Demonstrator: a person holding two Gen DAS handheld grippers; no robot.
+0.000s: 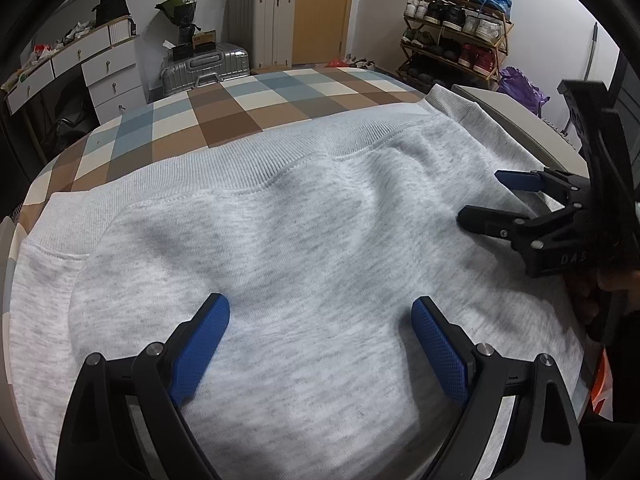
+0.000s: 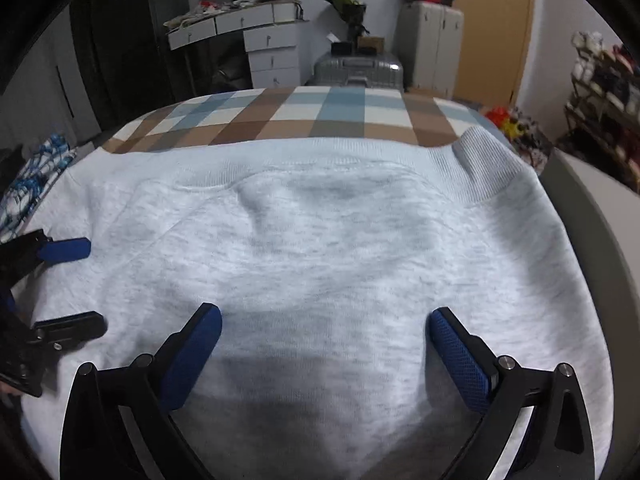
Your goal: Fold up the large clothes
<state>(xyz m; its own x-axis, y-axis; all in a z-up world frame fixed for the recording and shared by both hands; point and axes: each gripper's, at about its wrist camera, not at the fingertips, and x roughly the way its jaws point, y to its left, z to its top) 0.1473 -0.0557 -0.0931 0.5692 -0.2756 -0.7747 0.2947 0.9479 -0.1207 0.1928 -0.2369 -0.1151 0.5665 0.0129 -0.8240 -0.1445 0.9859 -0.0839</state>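
A light grey sweatshirt (image 1: 304,232) lies spread on a checked bedspread (image 1: 248,108), its ribbed hem band toward the far side. It also fills the right wrist view (image 2: 328,248). My left gripper (image 1: 320,312) is open just above the cloth near its front edge, holding nothing. My right gripper (image 2: 326,320) is open over the cloth as well, empty. The right gripper shows at the right of the left wrist view (image 1: 480,196), jaws apart. The left gripper shows at the left edge of the right wrist view (image 2: 92,286), jaws apart.
Beyond the bed stand a white drawer unit (image 1: 112,76), silver suitcases (image 1: 208,68), a pale cabinet (image 1: 262,24) and a shoe rack (image 1: 456,32). A grey bed frame edge (image 2: 580,216) runs along the right. A blue patterned cloth (image 2: 28,184) lies at the left.
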